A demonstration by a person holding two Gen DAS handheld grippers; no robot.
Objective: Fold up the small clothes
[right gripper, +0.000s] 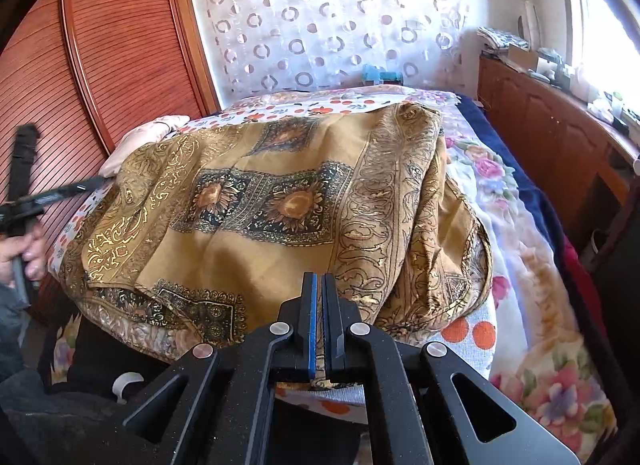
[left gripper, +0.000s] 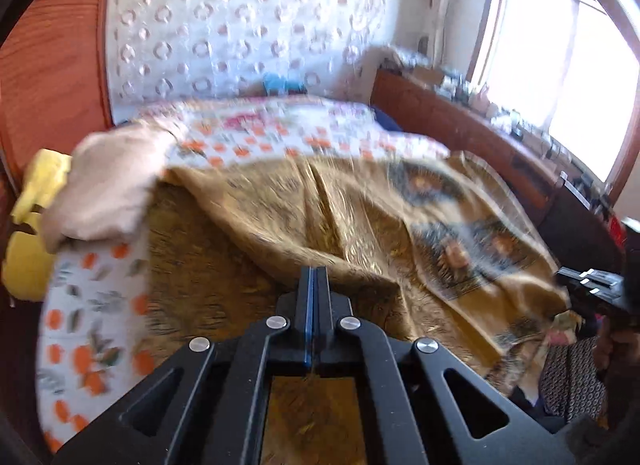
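While both claws pinch it, thin gold-printed scarf point(right gripper: 256, 201) drapes rumpled.

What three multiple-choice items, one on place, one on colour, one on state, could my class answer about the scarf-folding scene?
1. Where does the scarf lie?
A. On the bed
B. On the floor
C. On the window sill

2. What is the scarf's main colour?
A. Blue
B. Golden brown
C. White

3. How do the right gripper's jaws stand?
A. Wide open
B. Out of view
C. Closed on the scarf

Answers: 1 A, it is spread over the orange-print sheet on the bed; 2 B, golden-brown cloth with dark sunflower panels; 3 C, the jaws meet with scarf edge pinched between them.
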